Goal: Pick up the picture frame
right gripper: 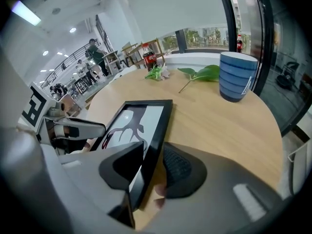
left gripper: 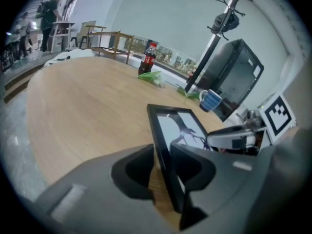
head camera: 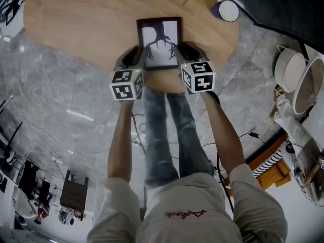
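Head view: the picture frame [head camera: 159, 42] lies on the table [head camera: 76, 19], left of the mug [head camera: 226, 9] and nearer us.

Left gripper view: our left gripper [left gripper: 162, 154] straddles its edge, unclenched.

Right gripper view: our right gripper [right gripper: 153, 150] does likewise. If we lift unclamped, it would slip free.
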Action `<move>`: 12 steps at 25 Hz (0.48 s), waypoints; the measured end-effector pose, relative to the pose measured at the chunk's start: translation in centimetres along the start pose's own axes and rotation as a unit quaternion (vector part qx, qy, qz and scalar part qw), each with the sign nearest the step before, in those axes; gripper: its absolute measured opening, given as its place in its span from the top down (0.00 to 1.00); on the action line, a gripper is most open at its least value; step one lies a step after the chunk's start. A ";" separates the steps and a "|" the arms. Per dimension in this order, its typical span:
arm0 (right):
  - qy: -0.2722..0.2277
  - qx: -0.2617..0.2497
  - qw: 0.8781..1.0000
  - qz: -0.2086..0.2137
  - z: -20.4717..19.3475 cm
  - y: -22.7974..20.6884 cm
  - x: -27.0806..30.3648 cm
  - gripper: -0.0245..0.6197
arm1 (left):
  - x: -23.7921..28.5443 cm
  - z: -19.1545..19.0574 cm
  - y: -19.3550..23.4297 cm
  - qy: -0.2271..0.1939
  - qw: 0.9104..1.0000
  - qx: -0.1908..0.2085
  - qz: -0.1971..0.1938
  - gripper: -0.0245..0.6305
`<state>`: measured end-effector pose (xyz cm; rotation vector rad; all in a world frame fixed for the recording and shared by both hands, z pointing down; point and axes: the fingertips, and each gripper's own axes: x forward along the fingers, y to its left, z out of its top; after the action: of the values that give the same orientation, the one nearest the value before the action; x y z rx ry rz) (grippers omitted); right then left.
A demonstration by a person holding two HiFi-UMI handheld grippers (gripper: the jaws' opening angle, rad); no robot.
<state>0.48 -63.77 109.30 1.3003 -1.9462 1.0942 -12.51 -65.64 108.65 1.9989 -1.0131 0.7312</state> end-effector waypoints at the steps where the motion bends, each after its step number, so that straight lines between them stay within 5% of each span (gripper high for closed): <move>1: 0.001 0.001 1.000 -0.001 0.0 -0.1 0.1 0.76 | 0.2 -0.1 -0.1 0.004 1.000 0.001 -0.001 0.79; 12: -0.010 0.007 1.000 -0.029 0.5 0.4 0.2 0.79 | 0.5 0.1 -0.1 0.002 0.999 -0.013 0.033 0.80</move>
<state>0.01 -64.22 109.05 1.3716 -1.9054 1.0729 -12.17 -65.88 109.00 1.9489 -1.0855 0.7529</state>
